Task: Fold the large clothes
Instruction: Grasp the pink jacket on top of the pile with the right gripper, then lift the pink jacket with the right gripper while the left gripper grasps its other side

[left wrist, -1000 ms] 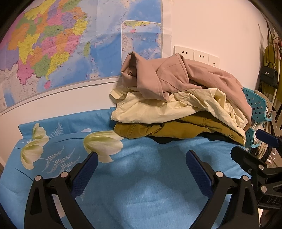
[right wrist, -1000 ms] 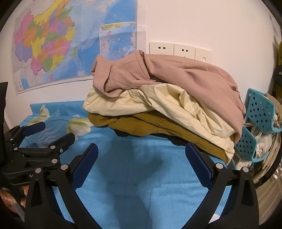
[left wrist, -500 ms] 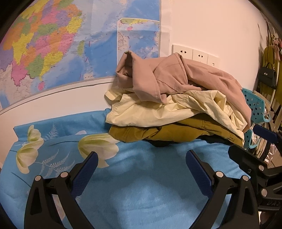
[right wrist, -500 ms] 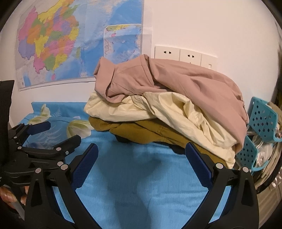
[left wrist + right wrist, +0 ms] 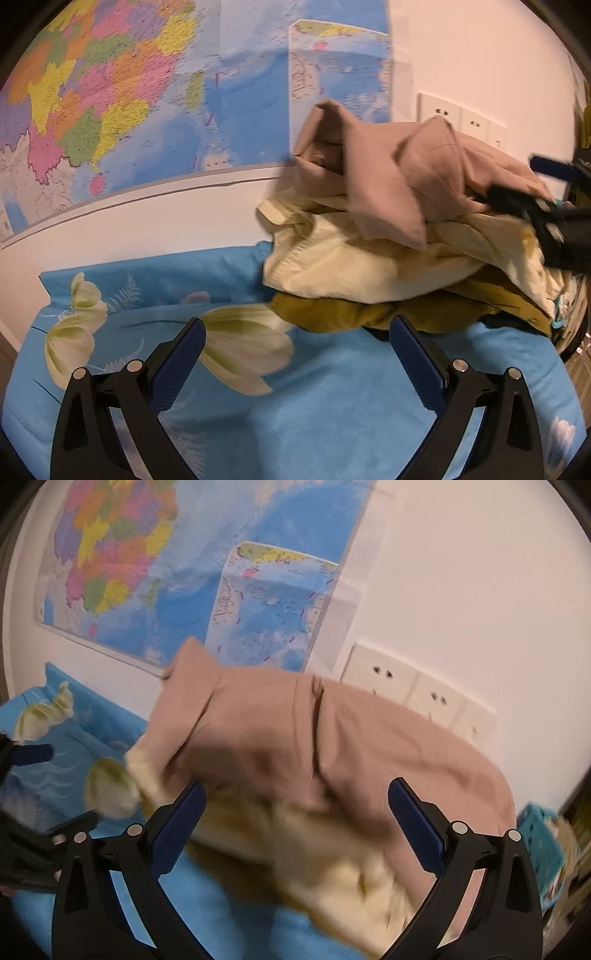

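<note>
Both views are smeared, the right wrist one most: there the cream garment [image 5: 354,882] under the pink garment [image 5: 295,749] is a blur, and its folds cannot be made out. A mustard garment [image 5: 332,314] lies at the bottom of the pile, with something dark beneath it that is too hidden to name. The pile sits at the back right of the bed, against the wall.

The left gripper [image 5: 295,336] hangs over bare bedding in front of the pile, its blue-padded fingers [image 5: 177,358] spread wide with nothing between them. The right gripper [image 5: 295,812] is up close to the pile, its fingers [image 5: 413,827] also spread wide, the pink and cream cloth filling the gap in view; whether a pad touches the cloth cannot be told. In the left wrist view the right gripper shows only as a dark blur at the right edge, in front of the pile.

The bed [image 5: 332,406] wears a bright blue sheet printed with pale yellow-white flowers [image 5: 240,343]. Behind it is a white wall with a large coloured map [image 5: 147,92] and a row of white sockets [image 5: 413,686]. A turquoise perforated basket [image 5: 539,834] is cut off at the right edge.
</note>
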A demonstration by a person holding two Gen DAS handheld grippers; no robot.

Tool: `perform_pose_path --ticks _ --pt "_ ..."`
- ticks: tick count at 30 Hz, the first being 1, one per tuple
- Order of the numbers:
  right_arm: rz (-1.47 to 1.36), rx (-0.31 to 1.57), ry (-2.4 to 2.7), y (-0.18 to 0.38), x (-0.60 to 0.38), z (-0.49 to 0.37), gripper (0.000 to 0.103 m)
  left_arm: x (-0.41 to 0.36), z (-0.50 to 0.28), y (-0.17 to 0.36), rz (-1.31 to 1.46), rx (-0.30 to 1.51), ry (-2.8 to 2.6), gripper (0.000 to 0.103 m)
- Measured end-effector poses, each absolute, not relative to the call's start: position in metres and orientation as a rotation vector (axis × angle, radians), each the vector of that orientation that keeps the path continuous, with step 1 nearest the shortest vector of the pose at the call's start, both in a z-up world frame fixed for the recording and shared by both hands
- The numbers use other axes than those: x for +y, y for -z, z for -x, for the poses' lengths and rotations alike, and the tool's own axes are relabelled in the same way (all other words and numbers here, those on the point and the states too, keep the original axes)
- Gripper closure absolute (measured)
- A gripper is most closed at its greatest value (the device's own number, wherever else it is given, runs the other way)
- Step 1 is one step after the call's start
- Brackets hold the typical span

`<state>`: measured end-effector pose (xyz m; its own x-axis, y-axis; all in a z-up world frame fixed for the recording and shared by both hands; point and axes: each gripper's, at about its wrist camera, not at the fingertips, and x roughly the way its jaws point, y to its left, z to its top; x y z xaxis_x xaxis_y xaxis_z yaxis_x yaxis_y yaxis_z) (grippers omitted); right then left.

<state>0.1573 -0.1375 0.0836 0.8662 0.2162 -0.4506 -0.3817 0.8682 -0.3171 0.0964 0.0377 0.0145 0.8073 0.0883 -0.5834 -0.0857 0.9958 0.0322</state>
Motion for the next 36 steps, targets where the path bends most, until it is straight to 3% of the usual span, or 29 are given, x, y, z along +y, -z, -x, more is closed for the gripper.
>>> perform_pose_path --ticks 8,10,12,14,15,18,28,36 --pt "0.553 0.488 -0.441 -0.078 -0.103 -0.232 0.006 0.063 -0.119 -0.005 0.004 0.657 -0.139 0.007" --pt "0.599 0.512 -0.471 -0.070 -0.094 -0.239 0.010 0.069 -0.123 -0.001 0.004 0.665 -0.154 0.007" --pt "0.584 0.525 -0.533 -0.068 -0.094 -0.238 0.058 0.076 -0.126 0.002 0.008 0.669 -0.165 0.007" --pt "0.589 0.535 -0.526 -0.069 -0.096 -0.233 0.083 0.082 -0.129 0.003 0.014 0.677 -0.176 0.007" --pt "0.581 0.530 -0.536 -0.071 -0.100 -0.228 0.088 0.085 -0.131 0.004 0.016 0.677 -0.180 0.007" --pt "0.556 0.460 -0.530 -0.092 -0.116 -0.202 0.092 0.089 -0.135 0.002 0.008 0.668 -0.184 0.007" --pt "0.200 0.154 -0.426 -0.239 -0.227 -0.145 0.093 0.074 -0.155 -0.034 -0.081 0.495 -0.045 0.007" --pt "0.124 0.154 -0.437 -0.265 -0.240 -0.146 0.093 0.018 -0.145 -0.041 -0.201 0.300 0.410 0.007"
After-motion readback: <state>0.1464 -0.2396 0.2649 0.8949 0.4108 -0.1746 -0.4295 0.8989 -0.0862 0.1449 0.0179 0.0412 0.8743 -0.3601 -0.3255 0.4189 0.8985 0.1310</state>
